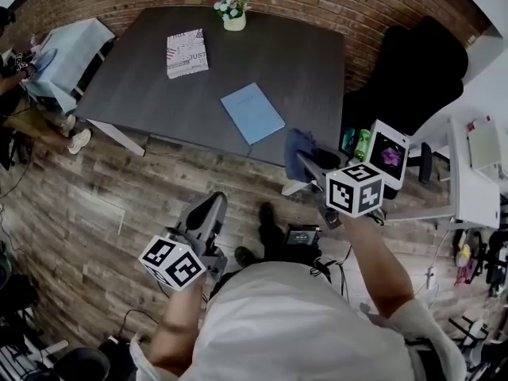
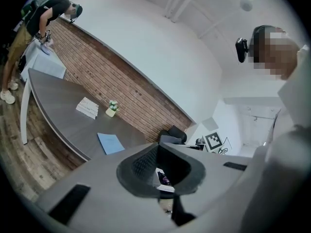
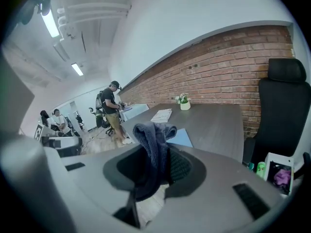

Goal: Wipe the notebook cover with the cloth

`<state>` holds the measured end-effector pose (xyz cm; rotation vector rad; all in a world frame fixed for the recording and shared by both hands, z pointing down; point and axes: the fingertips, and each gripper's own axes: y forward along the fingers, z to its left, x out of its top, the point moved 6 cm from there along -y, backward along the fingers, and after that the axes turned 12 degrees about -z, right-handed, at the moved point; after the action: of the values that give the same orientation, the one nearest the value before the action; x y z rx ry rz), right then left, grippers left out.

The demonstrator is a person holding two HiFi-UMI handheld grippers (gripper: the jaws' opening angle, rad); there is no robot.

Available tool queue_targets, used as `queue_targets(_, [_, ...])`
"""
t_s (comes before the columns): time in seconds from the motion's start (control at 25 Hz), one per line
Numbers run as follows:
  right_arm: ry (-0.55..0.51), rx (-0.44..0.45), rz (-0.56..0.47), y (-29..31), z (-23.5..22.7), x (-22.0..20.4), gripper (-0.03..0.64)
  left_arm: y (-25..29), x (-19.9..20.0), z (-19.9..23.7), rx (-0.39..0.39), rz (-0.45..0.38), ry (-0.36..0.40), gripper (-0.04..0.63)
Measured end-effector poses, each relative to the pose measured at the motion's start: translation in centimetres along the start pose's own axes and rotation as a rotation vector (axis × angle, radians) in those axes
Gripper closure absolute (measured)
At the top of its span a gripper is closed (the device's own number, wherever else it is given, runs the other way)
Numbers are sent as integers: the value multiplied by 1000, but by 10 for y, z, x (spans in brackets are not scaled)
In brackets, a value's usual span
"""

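Observation:
The light blue notebook (image 1: 252, 112) lies flat near the front edge of the dark grey table (image 1: 302, 62), also in the left gripper view (image 2: 110, 143) and the right gripper view (image 3: 181, 138). My right gripper (image 1: 306, 159) is held in the air just off the table's front right corner, shut on a dark blue-grey cloth (image 1: 298, 143) that bunches above the jaws (image 3: 152, 147). My left gripper (image 1: 209, 206) hangs lower over the wood floor, well short of the table. Its jaws meet at the tips with nothing in them (image 2: 158, 147).
A patterned book (image 1: 187, 51) and a small flower pot (image 1: 232, 10) sit farther back on the table. A black office chair (image 1: 417, 70) stands at the right, with a white desk (image 1: 470, 182) beyond. A person stands by a light-blue-covered table (image 1: 67, 50) at far left.

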<state>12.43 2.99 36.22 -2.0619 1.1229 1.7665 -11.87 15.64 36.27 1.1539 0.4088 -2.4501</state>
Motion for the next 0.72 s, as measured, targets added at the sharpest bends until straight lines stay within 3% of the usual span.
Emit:
queue_targets(0.36, [0, 1, -48, -47, 21, -3, 506, -15, -1, -30, -57, -4, 2, 588])
queue_targets(0.72, [-6, 73, -82, -83, 22, 8, 506, -12, -3, -66, -51, -43, 28, 588])
